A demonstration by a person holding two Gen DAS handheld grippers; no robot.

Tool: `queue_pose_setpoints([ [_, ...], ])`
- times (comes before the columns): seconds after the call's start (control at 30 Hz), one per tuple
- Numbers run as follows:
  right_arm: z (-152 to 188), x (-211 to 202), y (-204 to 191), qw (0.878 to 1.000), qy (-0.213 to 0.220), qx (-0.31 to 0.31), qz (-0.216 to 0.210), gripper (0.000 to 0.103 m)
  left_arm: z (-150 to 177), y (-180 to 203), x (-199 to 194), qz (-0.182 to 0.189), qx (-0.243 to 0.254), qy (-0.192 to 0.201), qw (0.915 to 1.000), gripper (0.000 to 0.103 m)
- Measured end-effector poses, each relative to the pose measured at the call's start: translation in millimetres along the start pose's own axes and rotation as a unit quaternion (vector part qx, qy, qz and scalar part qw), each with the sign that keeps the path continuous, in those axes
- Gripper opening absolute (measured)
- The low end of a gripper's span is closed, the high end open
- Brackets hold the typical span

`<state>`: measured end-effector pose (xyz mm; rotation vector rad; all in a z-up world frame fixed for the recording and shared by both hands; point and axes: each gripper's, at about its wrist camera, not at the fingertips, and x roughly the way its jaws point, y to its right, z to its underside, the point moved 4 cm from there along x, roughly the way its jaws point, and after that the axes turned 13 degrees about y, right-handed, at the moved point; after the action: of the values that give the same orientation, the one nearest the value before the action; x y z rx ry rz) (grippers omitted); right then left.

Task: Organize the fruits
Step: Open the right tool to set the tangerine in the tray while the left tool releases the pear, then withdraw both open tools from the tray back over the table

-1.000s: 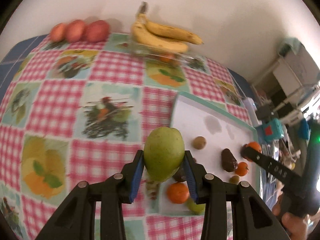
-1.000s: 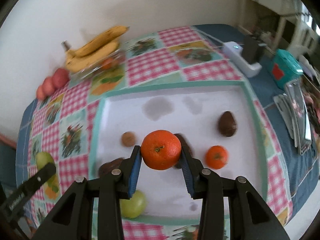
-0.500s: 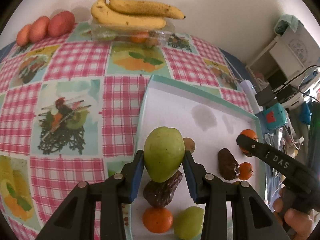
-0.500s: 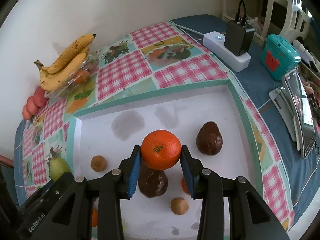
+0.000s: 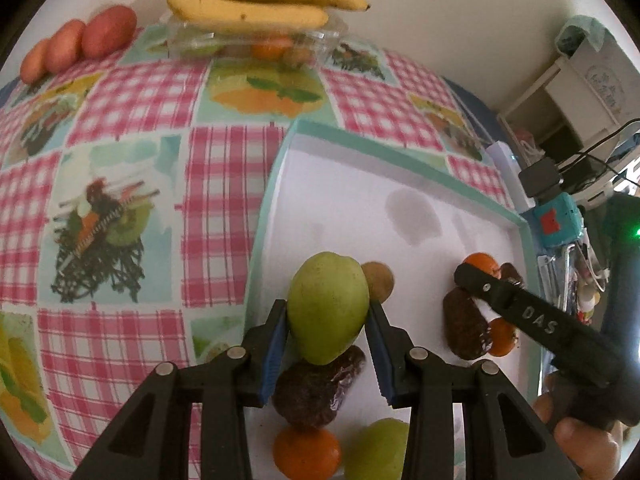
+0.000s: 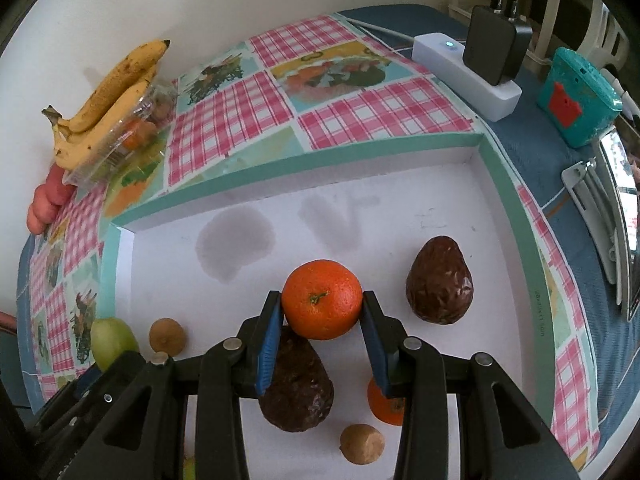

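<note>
My left gripper (image 5: 328, 322) is shut on a green pear (image 5: 327, 306), held above the left part of the white tray (image 5: 344, 184). My right gripper (image 6: 322, 314) is shut on an orange mandarin (image 6: 322, 298), held above the tray's middle (image 6: 400, 208). On the tray lie dark avocados (image 6: 439, 280) (image 6: 298, 388) (image 5: 316, 392), small brown kiwis (image 6: 167, 334) (image 6: 362, 449) (image 5: 378, 280), more mandarins (image 5: 306, 453) (image 6: 384, 404) and a green fruit (image 5: 378, 450). The right gripper also shows in the left wrist view (image 5: 480, 276).
Bananas (image 5: 256, 0) lie on a clear plastic box (image 5: 256, 42) by the back wall, with red fruits (image 5: 80, 46) to their left. A white power strip (image 6: 468, 76), a teal box (image 6: 576, 96) and a phone stand sit right of the tray.
Both grippers have moved forward over the tray with their fruits still held. The right gripper has come closer to the tray's far right part.
</note>
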<state>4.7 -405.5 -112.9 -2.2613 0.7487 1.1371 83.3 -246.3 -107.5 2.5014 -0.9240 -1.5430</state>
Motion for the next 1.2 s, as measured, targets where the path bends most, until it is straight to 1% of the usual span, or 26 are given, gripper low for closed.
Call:
queue_pose_setpoints([
  [0.17, 0, 0, -1, 1.000, 0.002, -0.004, 0.003, 0.041, 0, 0, -1, 0.003, -0.002, 0.000, 1.0000, 0.041],
  [0.37, 0, 0, -2, 1.000, 0.004, -0.013, 0.005, 0.041, 1, 2, 0, -0.002, 0.007, -0.007, 1.0000, 0.042],
  [0.43, -1, 1, -2, 1.000, 0.005, -0.017, 0.004, 0.041, 1, 3, 0, -0.001, 0.005, -0.011, 0.9999, 0.043],
  [0.5, -1, 1, -3, 1.000, 0.006, -0.022, 0.007, 0.041, 1, 4, -2, 0.006, 0.003, -0.011, 0.9999, 0.048],
  [0.57, -1, 2, -4, 1.000, 0.008, -0.027, 0.007, 0.043, 0, 5, -5, 0.008, 0.008, -0.008, 0.9999, 0.049],
  [0.63, -1, 1, -4, 0.999, 0.008, -0.031, 0.008, 0.052, -2, 5, -9, 0.008, 0.013, -0.006, 0.9999, 0.050],
  [0.67, -1, 1, -4, 0.999, 0.010, -0.032, 0.007, 0.053, -3, 5, -12, 0.009, 0.013, -0.005, 0.9999, 0.051],
  [0.7, -2, 0, -4, 0.999, 0.011, -0.033, 0.007, 0.053, -4, 5, -15, 0.010, 0.012, -0.004, 0.9999, 0.055],
  [0.77, -2, -1, -4, 0.999, 0.012, -0.033, 0.007, 0.054, -6, 4, -19, 0.008, 0.013, 0.000, 0.9999, 0.060],
  [0.83, -3, -2, -3, 0.999, 0.014, -0.033, 0.009, 0.055, -8, 4, -24, 0.008, 0.015, 0.002, 0.9999, 0.060],
  [0.93, -4, -6, -3, 0.999, 0.019, -0.035, 0.011, 0.058, -11, 1, -33, 0.001, 0.013, 0.002, 0.9999, 0.065],
  [1.0, -5, -9, -3, 0.999, 0.022, -0.037, 0.012, 0.060, -13, -5, -38, -0.016, 0.008, 0.001, 0.9998, 0.076],
  [1.03, -6, -10, -4, 0.999, 0.023, -0.038, 0.013, 0.069, -15, -10, -41, -0.029, 0.006, 0.002, 0.9996, 0.077],
  [1.1, -6, -13, -5, 0.999, 0.025, -0.041, 0.015, 0.076, -17, -18, -46, -0.045, 0.002, 0.005, 0.9990, 0.078],
  [1.17, -5, -15, -8, 0.998, 0.024, -0.048, 0.015, 0.076, -20, -28, -51, -0.058, -0.006, 0.010, 0.9983, 0.081],
  [1.2, -5, -15, -9, 0.998, 0.024, -0.051, 0.015, 0.076, -21, -33, -52, -0.064, -0.009, 0.012, 0.9978, 0.086],
])
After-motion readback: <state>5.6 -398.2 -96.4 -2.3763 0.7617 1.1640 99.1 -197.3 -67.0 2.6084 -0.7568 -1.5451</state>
